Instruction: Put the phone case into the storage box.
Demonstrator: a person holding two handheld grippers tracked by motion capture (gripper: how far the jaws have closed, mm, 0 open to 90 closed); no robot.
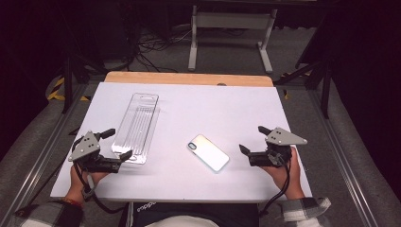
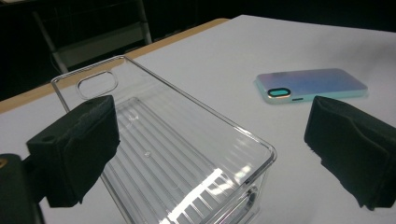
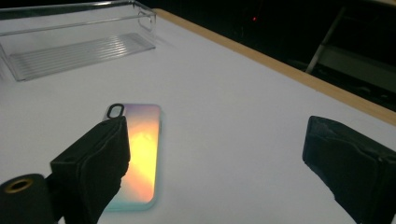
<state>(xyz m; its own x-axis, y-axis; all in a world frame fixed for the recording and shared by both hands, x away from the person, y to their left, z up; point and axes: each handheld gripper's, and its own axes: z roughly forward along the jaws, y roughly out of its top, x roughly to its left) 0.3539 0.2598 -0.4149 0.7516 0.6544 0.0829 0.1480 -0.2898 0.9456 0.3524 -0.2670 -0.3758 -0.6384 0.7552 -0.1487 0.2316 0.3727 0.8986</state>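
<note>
Two things are laid on the white table (image 1: pixel 246 179): a clear tray (image 1: pixel 136 126) towards the left and a phone case (image 1: pixel 208 152) near the middle, well apart from each other. The case is seen lying flat, back up, its iridescent surface lit orange and pink, with the camera cutout (image 1: pixel 192 146) at its left end. The tray is set lengthwise, running away from the person, with a ribbed floor and a hang tab at the far end. The left gripper (image 1: pixel 119 144) is held just beside the tray's near end, its jaws spread wide and nothing gripped; in the left gripper view the tray's near corner (image 2: pixel 261 156) is seen between the two black pads (image 2: pixel 77 149), untouched, and the case (image 2: pixel 310 85) is seen farther off. The right gripper (image 1: pixel 254 140) is held to the right of the case, apart from it, its jaws likewise parted and empty; in the right gripper view the case (image 3: pixel 140 154) is partly hidden behind one pad (image 3: pixel 93 163), with the tray (image 3: pixel 74 42) far behind. Each gripper is carried by a hand (image 1: pixel 283 172) entering from the near edge. A wooden strip (image 1: pixel 189 79) is seen along the table's far edge.
</note>
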